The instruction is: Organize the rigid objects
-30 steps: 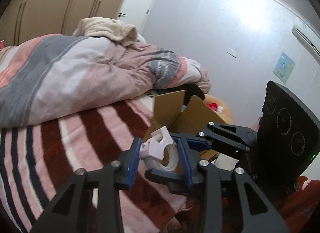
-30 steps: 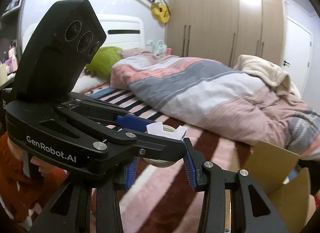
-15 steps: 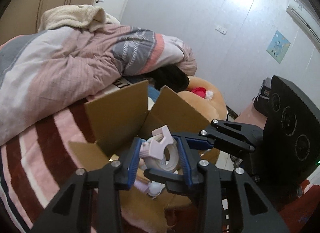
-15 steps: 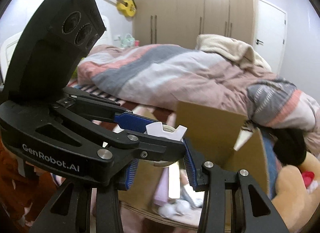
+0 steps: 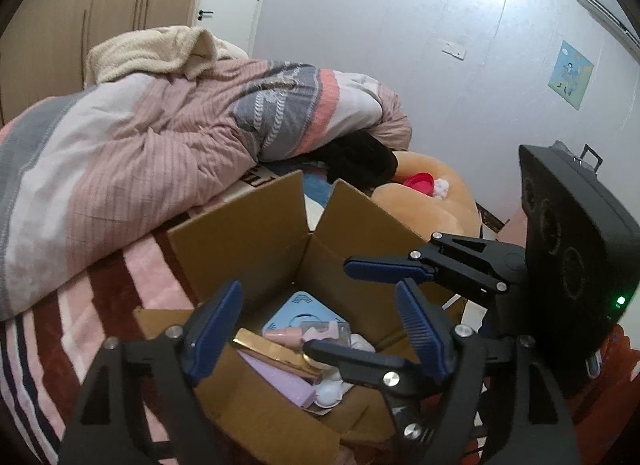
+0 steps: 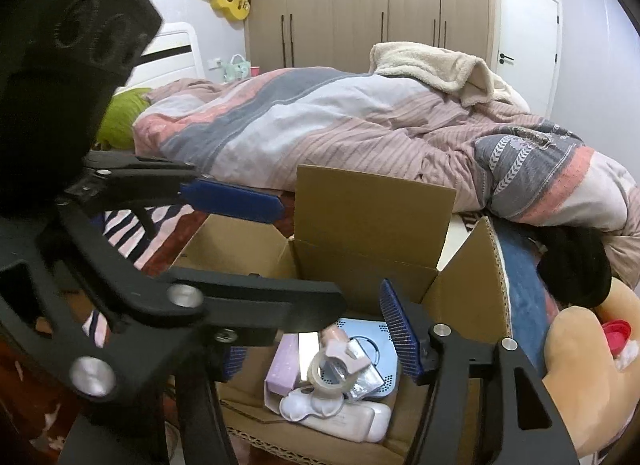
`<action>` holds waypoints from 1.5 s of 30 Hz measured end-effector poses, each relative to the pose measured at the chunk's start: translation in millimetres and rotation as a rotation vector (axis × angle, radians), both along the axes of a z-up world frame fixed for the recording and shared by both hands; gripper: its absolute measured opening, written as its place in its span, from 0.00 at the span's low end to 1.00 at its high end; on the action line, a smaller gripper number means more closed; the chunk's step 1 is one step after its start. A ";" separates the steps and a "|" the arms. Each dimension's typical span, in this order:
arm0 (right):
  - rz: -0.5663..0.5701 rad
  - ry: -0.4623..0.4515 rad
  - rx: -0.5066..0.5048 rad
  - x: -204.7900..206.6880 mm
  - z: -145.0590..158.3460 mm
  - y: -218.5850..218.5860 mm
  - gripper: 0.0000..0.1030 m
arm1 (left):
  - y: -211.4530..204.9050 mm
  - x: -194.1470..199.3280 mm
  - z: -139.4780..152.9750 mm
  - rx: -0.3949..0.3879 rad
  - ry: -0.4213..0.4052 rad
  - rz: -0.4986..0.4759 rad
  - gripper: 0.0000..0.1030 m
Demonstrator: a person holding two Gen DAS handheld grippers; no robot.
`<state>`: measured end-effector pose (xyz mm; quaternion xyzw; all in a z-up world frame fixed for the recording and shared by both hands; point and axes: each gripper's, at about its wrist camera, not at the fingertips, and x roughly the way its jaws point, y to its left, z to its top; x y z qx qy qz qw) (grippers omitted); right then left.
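Note:
An open cardboard box point(image 5: 260, 241) point(image 6: 372, 209) sits on the bed's striped blanket. Inside lie a light blue device point(image 5: 298, 311) point(image 6: 372, 349), a purple box point(image 5: 280, 379) point(image 6: 280, 369), a white case point(image 6: 344, 419) and other small items. A white tape dispenser with clear tape point(image 6: 334, 365) lies on top of them in the right wrist view. My left gripper point(image 5: 316, 329) is open and empty above the box. My right gripper point(image 6: 316, 349) is open and empty just above the tape dispenser. The two grippers cross over the box.
A bunched pink and grey duvet point(image 5: 160, 133) point(image 6: 360, 121) with a cream blanket point(image 6: 436, 65) lies behind the box. An orange plush point(image 5: 424, 201) point(image 6: 576, 377) with a red cap sits to the right. Wardrobes point(image 6: 360, 5) and a door point(image 6: 524, 37) stand behind.
Both grippers carried the tape dispenser over the box. Both have opened, and the dispenser has dropped into the box.

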<state>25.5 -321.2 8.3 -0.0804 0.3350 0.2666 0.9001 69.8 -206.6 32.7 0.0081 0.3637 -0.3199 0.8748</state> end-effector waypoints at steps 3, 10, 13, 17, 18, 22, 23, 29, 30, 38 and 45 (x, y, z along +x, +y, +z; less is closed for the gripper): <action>0.007 -0.014 0.007 -4.0 3.0 1.6 0.73 | 11.0 -10.6 9.2 0.016 -0.053 0.062 0.86; 0.084 -0.054 0.064 -14.6 14.0 5.8 0.94 | 52.6 -43.9 34.1 0.015 -0.146 0.222 0.91; 0.116 -0.118 0.106 -21.7 21.3 5.3 0.94 | 69.4 -60.5 42.6 0.008 -0.197 0.312 1.00; 0.127 -0.178 0.113 -26.0 28.8 5.6 0.98 | 86.6 -77.7 46.5 0.026 -0.230 0.435 1.00; 0.131 -0.181 0.121 -25.8 30.3 5.3 1.00 | 91.5 -81.1 46.0 0.040 -0.240 0.473 1.00; 0.160 -0.187 0.150 -28.2 34.0 3.6 1.00 | 105.5 -87.7 41.9 0.062 -0.249 0.569 1.00; 0.166 -0.193 0.150 -29.0 34.6 3.5 1.00 | 108.7 -90.9 40.9 0.061 -0.251 0.584 1.00; 0.191 -0.210 0.112 -31.7 33.9 6.3 1.00 | 121.3 -101.4 37.0 0.068 -0.268 0.648 1.00; 0.193 -0.211 0.109 -32.4 32.9 5.7 1.00 | 122.8 -101.5 36.6 0.063 -0.266 0.648 1.00; 0.199 -0.202 0.113 -29.4 31.0 3.9 1.00 | 126.6 -104.6 35.0 0.051 -0.260 0.656 1.00; 0.200 -0.204 0.116 -28.3 31.7 2.9 1.00 | 126.6 -104.0 33.9 0.054 -0.256 0.661 1.00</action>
